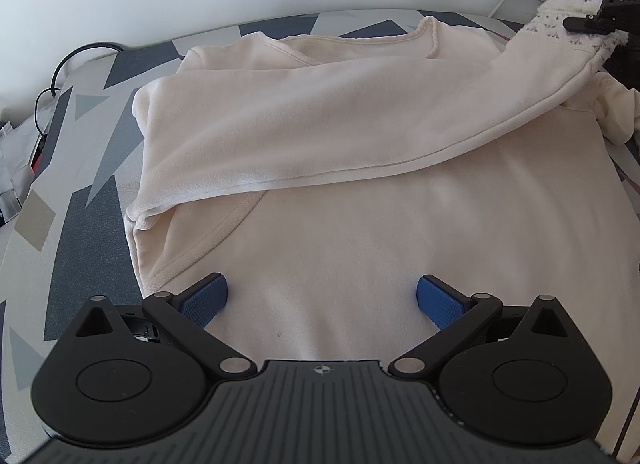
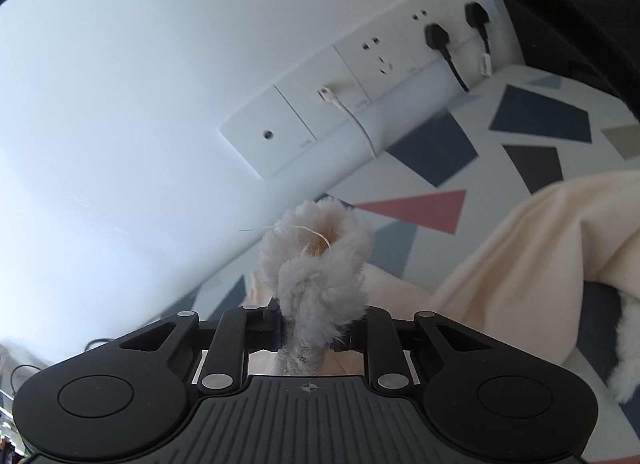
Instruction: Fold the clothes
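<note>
White wall with a socket strip (image 2: 360,75) backs a bed covered in a geometric-print sheet (image 1: 80,167). Cream sweater (image 1: 320,223) lies flat, one sleeve (image 1: 340,123) drawn across the chest. Left claw (image 1: 322,300) released, blue pads resting on the hem. Right claw (image 2: 310,334) clenched on the fluffy cuff (image 2: 316,264), raised near the far edge.

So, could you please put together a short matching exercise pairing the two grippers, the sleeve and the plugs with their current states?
Things:
1. left gripper
2. right gripper
3. sweater sleeve
4. black plugs

States:
A. seated in the wall sockets
B. open above the sweater body
C. shut on the fluffy cuff
D. stretched across the sweater's chest

Pairs: 1-B, 2-C, 3-D, 4-A
</note>
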Demonstrator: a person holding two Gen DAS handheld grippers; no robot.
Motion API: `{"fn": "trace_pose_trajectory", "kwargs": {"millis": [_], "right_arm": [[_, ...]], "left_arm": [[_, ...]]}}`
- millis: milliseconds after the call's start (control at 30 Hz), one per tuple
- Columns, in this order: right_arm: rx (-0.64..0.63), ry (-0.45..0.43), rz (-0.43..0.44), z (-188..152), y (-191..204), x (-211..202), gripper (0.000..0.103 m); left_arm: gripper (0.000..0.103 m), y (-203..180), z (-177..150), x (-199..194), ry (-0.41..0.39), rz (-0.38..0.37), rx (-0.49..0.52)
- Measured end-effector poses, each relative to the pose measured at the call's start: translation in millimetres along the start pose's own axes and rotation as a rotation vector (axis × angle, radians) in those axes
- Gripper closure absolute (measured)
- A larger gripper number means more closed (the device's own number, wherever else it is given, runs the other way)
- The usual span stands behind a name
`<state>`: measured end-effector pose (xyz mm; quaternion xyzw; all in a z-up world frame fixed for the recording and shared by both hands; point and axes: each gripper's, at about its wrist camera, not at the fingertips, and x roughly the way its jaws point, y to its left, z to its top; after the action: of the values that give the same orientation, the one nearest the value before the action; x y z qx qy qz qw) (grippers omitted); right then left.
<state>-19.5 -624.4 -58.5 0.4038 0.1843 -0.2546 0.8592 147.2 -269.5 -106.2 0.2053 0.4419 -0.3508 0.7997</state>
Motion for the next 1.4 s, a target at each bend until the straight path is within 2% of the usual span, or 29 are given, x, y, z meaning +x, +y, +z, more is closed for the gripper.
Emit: {"fn": "trace_pose_trajectory", "kwargs": {"millis": [133,400,567,1400], "right_arm": [[-0.014,-0.021,0.024,5.4,4.9,-2.0,0.085],[-0.023,0.041,-0.064,1.4,-7.6,11.4,0.085],[-0.017,0.057,-0.090,-2.8,-14.6,13.1,0.085],[-0.009,0.079,-0.107,-8.3,-19.3,15.9,0.085]], "left_arm": [[0.000,0.1,-0.3,0.1,-0.001,0.000,0.000],[0.000,0.4,0.0,-0.2,-0.002,0.000,0.000],[0.000,0.4,0.3,-0.1,-0.001,0.000,0.000],[0.000,0.6,0.5,-0.2,-0.002,0.000,0.000]]}}
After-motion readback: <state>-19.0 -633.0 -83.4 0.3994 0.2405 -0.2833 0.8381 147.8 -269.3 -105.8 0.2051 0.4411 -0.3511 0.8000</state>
